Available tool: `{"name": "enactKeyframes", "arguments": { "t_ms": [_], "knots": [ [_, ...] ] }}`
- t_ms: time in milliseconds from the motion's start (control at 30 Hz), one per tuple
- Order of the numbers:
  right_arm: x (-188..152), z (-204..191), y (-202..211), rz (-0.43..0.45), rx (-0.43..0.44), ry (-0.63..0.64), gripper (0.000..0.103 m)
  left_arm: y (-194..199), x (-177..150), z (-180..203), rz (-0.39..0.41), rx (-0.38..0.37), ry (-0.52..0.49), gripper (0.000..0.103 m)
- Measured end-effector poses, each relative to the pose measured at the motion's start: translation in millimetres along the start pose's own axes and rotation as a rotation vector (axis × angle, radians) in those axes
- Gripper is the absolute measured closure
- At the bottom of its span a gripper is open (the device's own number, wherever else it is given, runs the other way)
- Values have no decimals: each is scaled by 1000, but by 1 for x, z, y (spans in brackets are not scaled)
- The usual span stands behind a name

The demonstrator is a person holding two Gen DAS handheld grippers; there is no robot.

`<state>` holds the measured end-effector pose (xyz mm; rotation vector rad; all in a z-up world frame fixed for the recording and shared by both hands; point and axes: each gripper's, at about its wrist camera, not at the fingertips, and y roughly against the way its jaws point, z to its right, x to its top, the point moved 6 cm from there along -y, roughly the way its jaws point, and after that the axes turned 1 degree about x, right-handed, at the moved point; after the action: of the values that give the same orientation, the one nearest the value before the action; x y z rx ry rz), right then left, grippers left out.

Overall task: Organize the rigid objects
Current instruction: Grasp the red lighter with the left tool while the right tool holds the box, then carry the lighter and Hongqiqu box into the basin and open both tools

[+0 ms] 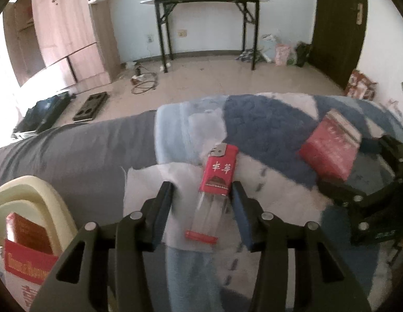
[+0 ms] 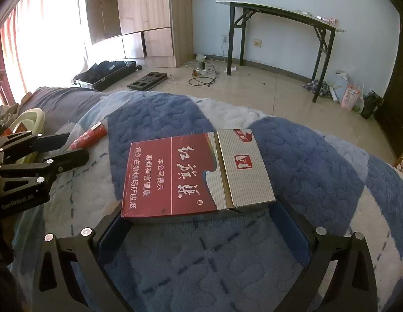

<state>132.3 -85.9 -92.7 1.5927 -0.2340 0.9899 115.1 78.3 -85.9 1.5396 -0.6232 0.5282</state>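
Left wrist view shows the left claw (image 1: 202, 202) tilted down over the bed's blue and white fleece blanket (image 1: 266, 122), jaws narrowed around a slim red lighter with a clear body (image 1: 213, 192), not visibly pinching it. Right claw (image 2: 201, 218) angles down likewise, jaws wide astride a flat red and silver cigarette carton (image 2: 196, 176), likely ready to lift it.

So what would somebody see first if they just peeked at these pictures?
Probably the big red and silver box lying flat on the fluffy blue and white blanket, with the right gripper open around its near edge. Next, the red lighter on the blanket, lying between the fingers of the left gripper.
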Motion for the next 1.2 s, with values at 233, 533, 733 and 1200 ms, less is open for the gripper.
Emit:
{"name": "enactKeyframes", "arguments": {
  "t_ms": [233, 533, 733, 1200],
  "knots": [
    [0, 0, 0, -1, 0, 0, 0, 14, 5, -7, 54, 10, 10, 54],
    [0, 0, 0, -1, -1, -1, 0, -2, -2, 8, -1, -39, -30, 55],
    [0, 0, 0, 2, -1, -2, 0, -3, 2, 4, 30, -74, 30, 79],
    [-3, -2, 17, 55, 32, -8, 14, 67, 23, -14, 182, -93, 73, 79]
  ]
}}
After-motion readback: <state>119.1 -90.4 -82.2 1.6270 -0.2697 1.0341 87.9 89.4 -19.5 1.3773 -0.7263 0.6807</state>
